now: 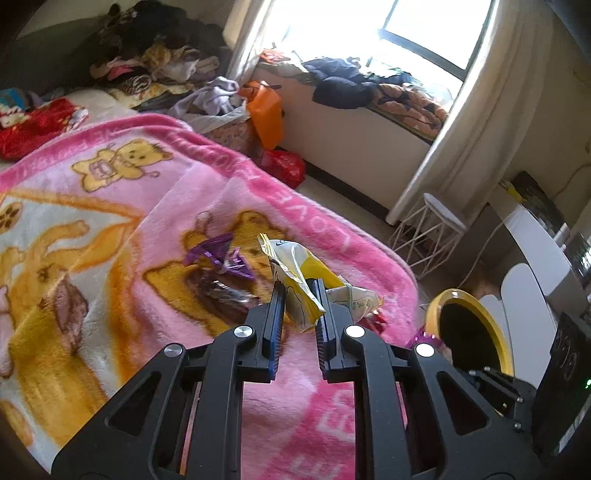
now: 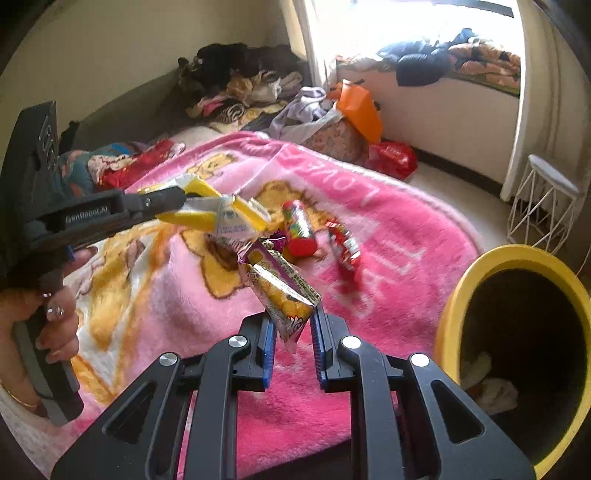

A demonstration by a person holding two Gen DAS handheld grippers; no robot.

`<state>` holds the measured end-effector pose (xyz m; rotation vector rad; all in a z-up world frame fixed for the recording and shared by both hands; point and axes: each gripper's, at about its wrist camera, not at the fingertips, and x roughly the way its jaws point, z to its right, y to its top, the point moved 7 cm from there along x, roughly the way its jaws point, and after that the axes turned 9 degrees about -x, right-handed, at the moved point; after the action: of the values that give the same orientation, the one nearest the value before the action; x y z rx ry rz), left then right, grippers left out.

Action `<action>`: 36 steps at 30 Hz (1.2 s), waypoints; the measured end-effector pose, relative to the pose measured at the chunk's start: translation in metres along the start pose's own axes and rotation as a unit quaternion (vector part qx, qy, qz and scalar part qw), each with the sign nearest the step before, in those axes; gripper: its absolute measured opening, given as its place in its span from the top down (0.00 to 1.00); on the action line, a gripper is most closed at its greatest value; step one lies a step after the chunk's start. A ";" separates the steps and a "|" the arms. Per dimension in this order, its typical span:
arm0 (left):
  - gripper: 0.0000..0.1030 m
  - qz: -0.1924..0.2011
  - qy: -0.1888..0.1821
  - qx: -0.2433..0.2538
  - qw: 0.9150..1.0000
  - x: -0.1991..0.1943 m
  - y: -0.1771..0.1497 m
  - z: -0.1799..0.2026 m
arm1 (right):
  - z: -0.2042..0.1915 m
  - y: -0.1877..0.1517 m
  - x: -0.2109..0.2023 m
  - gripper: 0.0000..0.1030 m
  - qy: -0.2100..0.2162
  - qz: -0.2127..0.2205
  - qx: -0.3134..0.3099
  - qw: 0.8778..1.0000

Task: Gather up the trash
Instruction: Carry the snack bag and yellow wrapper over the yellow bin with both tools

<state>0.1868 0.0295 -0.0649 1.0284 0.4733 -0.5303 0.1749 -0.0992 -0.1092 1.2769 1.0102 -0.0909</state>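
I'm working over a bed covered by a pink fleece blanket [image 1: 122, 206] printed with yellow cartoon bears and pale lettering along its border. My left hand-held gripper [image 1: 298, 295] is closed on a crumpled yellow-and-white wrapper [image 1: 295, 273], held clear above the blanket; from the right wrist view I can see the same wrapper sticking out past its tips. My right hand-held gripper [image 2: 291, 321] is nearly closed too, pinching the lower end of a purple-and-yellow snack packet [image 2: 280, 291] that rises tilted from between the pads. Loose trash lies on the blanket beyond it: a red cylindrical packet [image 2: 301, 229], a red-and-white wrapper [image 2: 343, 243] just beside that, and a purple foil wrapper [image 1: 221, 254] with a dark brown wrapper [image 1: 225, 291] near it. A yellow-rimmed bin [image 2: 454, 302] stands at the bed's right edge, its inside dark, with some pale scraps at the bottom. At the far end of the bed clothes are heaped against the wall [image 2: 236, 81]. An orange bag [image 2: 360, 110] and a red bag [image 2: 393, 157] sit on the floor beside the bed. A bright window [image 1: 369, 33] with a cream curtain [image 1: 476, 122] has more clothes piled on its sill, and a white wire-legged stool [image 1: 432, 229] stands below the curtain.
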 end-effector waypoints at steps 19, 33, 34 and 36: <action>0.89 0.022 -0.040 0.025 0.999 -0.025 0.002 0.054 | 0.056 0.004 -0.057 0.84 -0.047 0.051 0.065 0.995; 0.89 0.016 -0.058 0.046 0.997 -0.023 -0.009 0.086 | 0.087 0.001 -0.078 0.84 -0.070 0.068 0.100 0.990; 0.89 0.016 -0.059 0.048 0.997 -0.023 -0.010 0.089 | 0.090 0.000 -0.080 0.84 -0.073 0.070 0.102 0.990; 0.89 0.014 -0.062 0.051 0.997 -0.022 -0.014 0.094 | 0.097 -0.002 -0.085 0.84 -0.078 0.074 0.105 0.989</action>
<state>0.1725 -0.0558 -0.0194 1.0920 0.3247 -0.5942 0.1794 -0.2187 -0.0593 1.5095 0.7851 -0.1845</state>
